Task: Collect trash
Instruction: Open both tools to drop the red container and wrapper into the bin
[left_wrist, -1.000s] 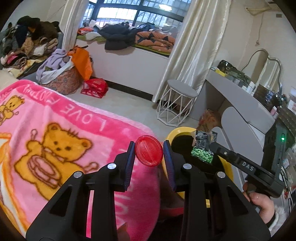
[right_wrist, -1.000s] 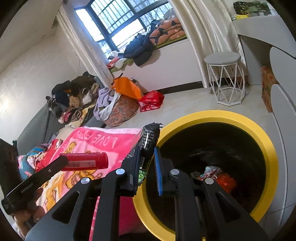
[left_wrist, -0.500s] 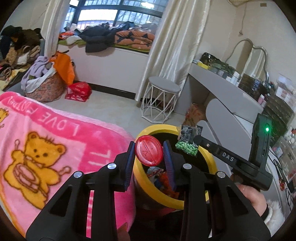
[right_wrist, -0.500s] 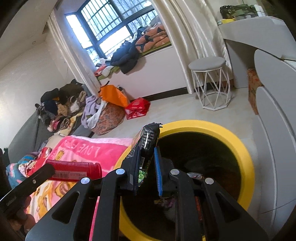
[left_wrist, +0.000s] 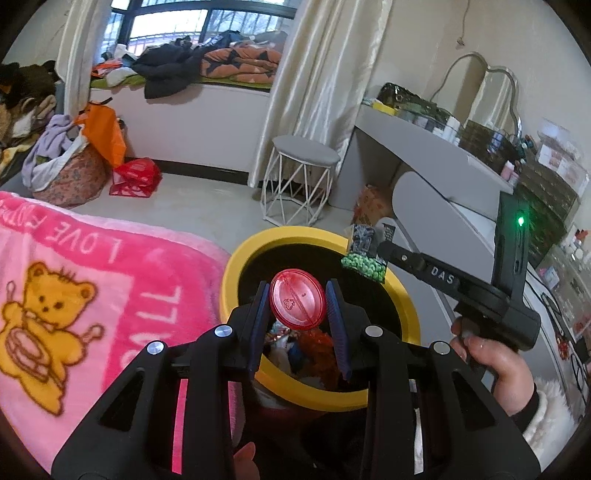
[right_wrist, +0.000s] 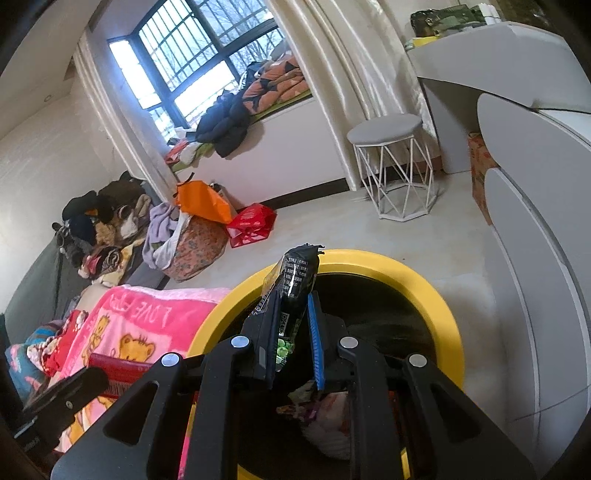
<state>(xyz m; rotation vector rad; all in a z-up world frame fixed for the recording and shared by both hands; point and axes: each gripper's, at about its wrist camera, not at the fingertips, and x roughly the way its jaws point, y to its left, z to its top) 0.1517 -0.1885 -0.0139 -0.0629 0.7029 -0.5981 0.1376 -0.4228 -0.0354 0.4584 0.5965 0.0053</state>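
Note:
My left gripper (left_wrist: 297, 301) is shut on a red plastic container (left_wrist: 297, 303), seen end-on, and holds it over the yellow-rimmed trash bin (left_wrist: 314, 391). My right gripper (right_wrist: 293, 314) is shut on a black snack wrapper (right_wrist: 295, 280) with green peas printed on it, held over the bin's rim (right_wrist: 424, 288). The wrapper also shows in the left wrist view (left_wrist: 365, 254), at the bin's far right edge. The red container shows from the side in the right wrist view (right_wrist: 118, 369). Several pieces of trash (right_wrist: 325, 413) lie inside the bin.
A pink teddy-bear blanket (left_wrist: 74, 295) covers the bed left of the bin. A white wire stool (left_wrist: 299, 184) stands behind it. A grey dressing table (left_wrist: 424, 177) is to the right. Bags and clothes (left_wrist: 74, 158) pile at the back left.
Both grippers have moved forward over the bin, which now sits closer and lower in view. Each still holds its item.

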